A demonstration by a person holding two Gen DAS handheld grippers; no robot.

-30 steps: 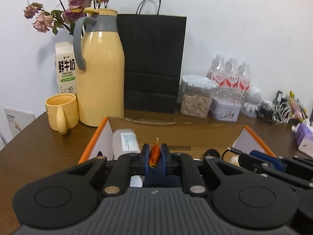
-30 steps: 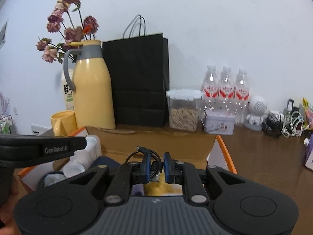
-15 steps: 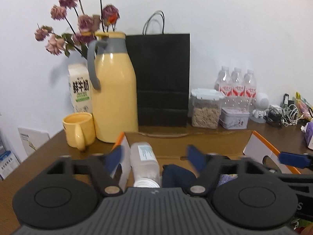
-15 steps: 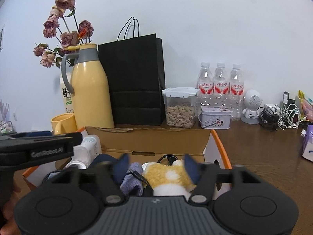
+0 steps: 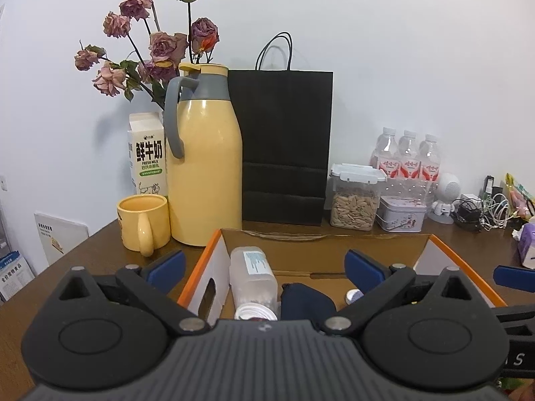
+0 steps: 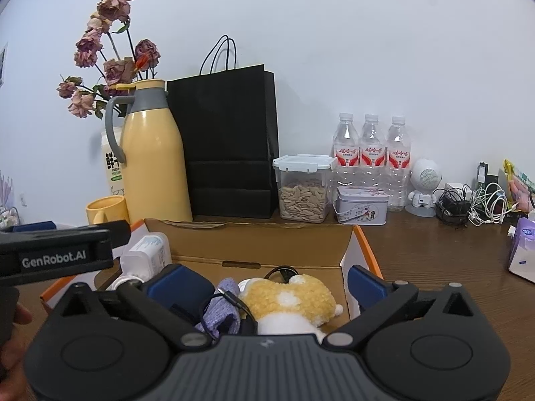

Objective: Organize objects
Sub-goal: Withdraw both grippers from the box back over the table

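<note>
At the bottom of each view sits a ribbed grey housing with matte black linkage arms, and both sets of tongs are released: the left tongs (image 5: 264,264) have just been opening, their blue rubbery pads spread wide with nothing clamped between them, and the right tongs (image 6: 264,279) have likewise just been opening and grip nothing. Just beyond them lies the open brown corrugated cardboard box with orange-edged flaps (image 5: 321,244), in the lower middle of both frames. Inside it, at left, a clear plastic bottle with a white cap and pale label (image 5: 252,274) lies on its side beside a dark navy fabric item (image 5: 306,300); in the right wrist view a fluffy yellow-and-white plush toy (image 6: 289,299), a lilac knitted cloth (image 6: 224,304) and a thin black cable (image 6: 234,300) rest in the box between the spread pads. Farther back on the brown wooden tabletop (image 6: 434,254) stand a glossy yellow mug (image 5: 143,222), a tall yellow jug with a grey handle (image 5: 204,167), a white milk carton (image 5: 147,153), a matte black paper bag (image 5: 284,147), a clear lidded tub of seeds (image 5: 356,197), a small printed tin (image 5: 401,214) and three clear water bottles (image 6: 371,153). Dried pink roses (image 5: 150,46) rise at upper left.
</note>
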